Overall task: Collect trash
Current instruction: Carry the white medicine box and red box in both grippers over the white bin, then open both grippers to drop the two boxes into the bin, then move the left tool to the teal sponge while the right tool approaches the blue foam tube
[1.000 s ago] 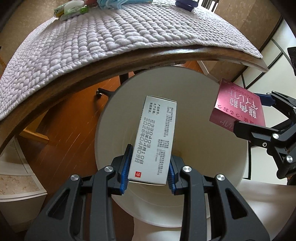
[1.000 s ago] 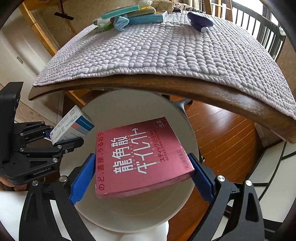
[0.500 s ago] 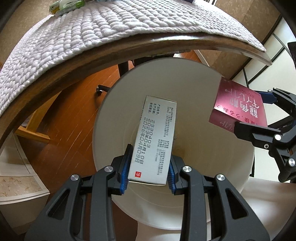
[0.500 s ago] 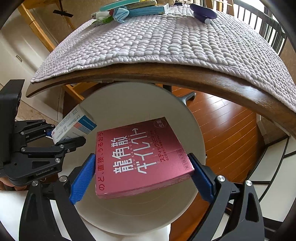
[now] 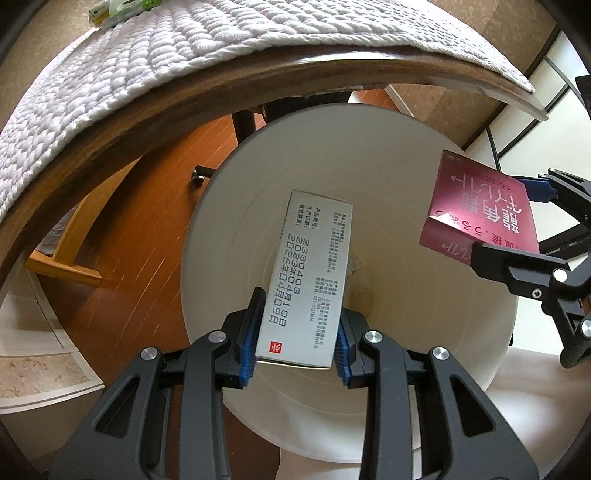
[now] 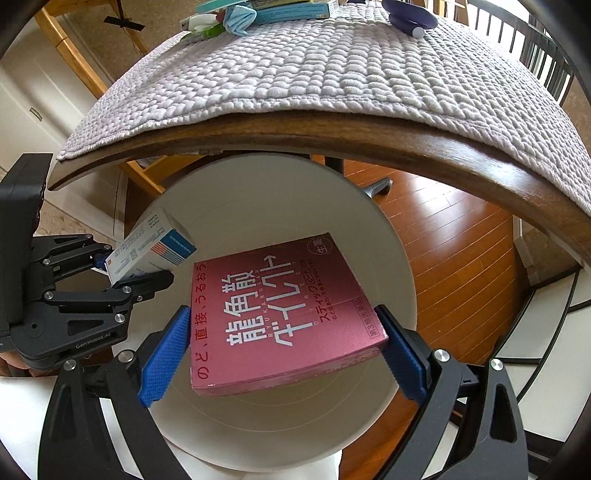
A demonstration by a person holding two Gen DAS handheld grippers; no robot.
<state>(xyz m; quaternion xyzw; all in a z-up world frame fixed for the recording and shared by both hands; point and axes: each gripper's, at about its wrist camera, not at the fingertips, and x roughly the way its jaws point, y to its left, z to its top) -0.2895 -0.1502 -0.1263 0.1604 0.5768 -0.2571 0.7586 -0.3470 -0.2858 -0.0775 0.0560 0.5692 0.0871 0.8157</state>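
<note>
My left gripper point(image 5: 297, 332) is shut on a white medicine box point(image 5: 308, 273) printed with dates, held over the mouth of a round cream waste bin point(image 5: 406, 406). My right gripper point(image 6: 284, 354) is shut on a wide crimson medicine box point(image 6: 280, 314), which hangs above the same bin point(image 6: 258, 435). In the left wrist view the crimson box point(image 5: 480, 206) and the right gripper's fingers point(image 5: 517, 266) show at the right. In the right wrist view the white box point(image 6: 151, 251) and the left gripper point(image 6: 122, 275) show at the left.
A wooden table edge point(image 5: 155, 107) with a grey quilted mat point(image 6: 332, 62) overhangs the bin. Several small items point(image 6: 236, 14) lie at the mat's far side. Reddish wood floor point(image 6: 450, 251) and a chair leg point(image 5: 243, 118) surround the bin.
Both grippers have sunk with their boxes toward the bin, whose mouth looks larger. The table edge has risen in both views. Both grips are unchanged.
</note>
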